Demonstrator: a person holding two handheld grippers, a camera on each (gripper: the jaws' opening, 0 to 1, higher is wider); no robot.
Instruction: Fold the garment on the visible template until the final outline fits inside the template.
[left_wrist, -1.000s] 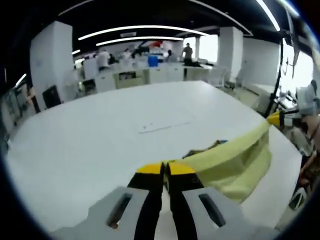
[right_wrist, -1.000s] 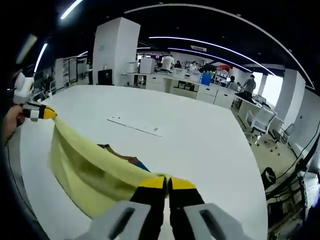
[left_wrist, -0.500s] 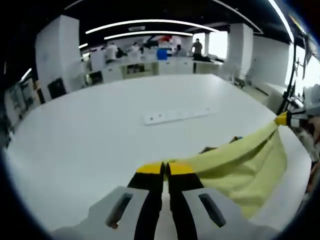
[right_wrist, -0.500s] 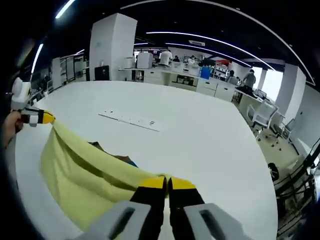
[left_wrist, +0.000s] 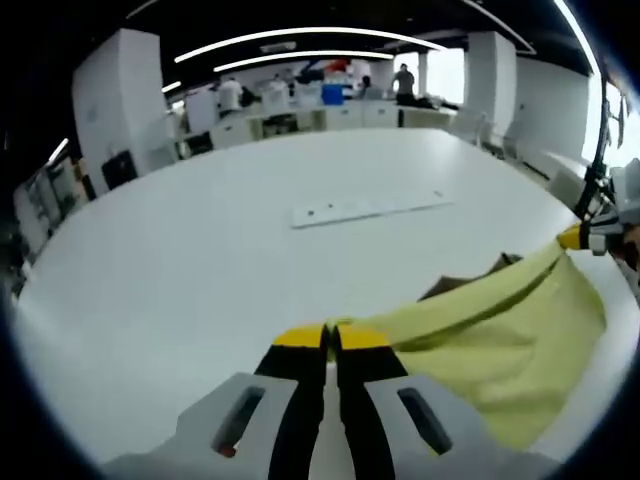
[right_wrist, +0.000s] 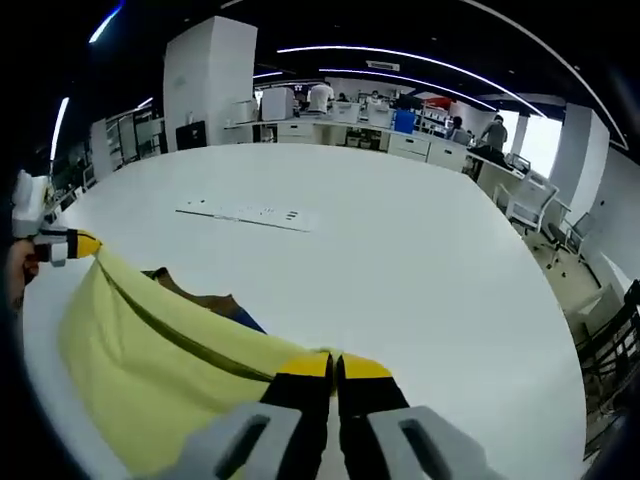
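- The big white table (left_wrist: 200, 250) takes up most of the left gripper view, and its far edge curves across the top of the frame. It also spreads over the middle of the right gripper view (right_wrist: 430, 260).
- The yellow garment (left_wrist: 500, 340) hangs in the lower right of the left gripper view. Its top edge is pulled tight like a line from the bottom middle to the right side. In the right gripper view the yellow garment (right_wrist: 140, 370) sits in the lower left, with its top edge going from the left side to the bottom middle.
- A brown and blue thing (right_wrist: 205, 303) peeks out from behind the cloth, a little left of the middle of the right gripper view. I cannot tell what it is.
- A flat white strip (left_wrist: 368, 208) lies on the table above the middle of the left gripper view, well apart from the cloth. In the right gripper view the strip (right_wrist: 247, 213) is in the upper left.
- The left gripper (left_wrist: 330, 338) is at the bottom middle of its own view. Its yellow tips are pressed together on one corner of the cloth. It also shows at the left side of the right gripper view (right_wrist: 72, 244).
- The right gripper (right_wrist: 334, 368) is at the bottom middle of its own view, pinching the other corner. It shows at the right side of the left gripper view too (left_wrist: 578, 237).
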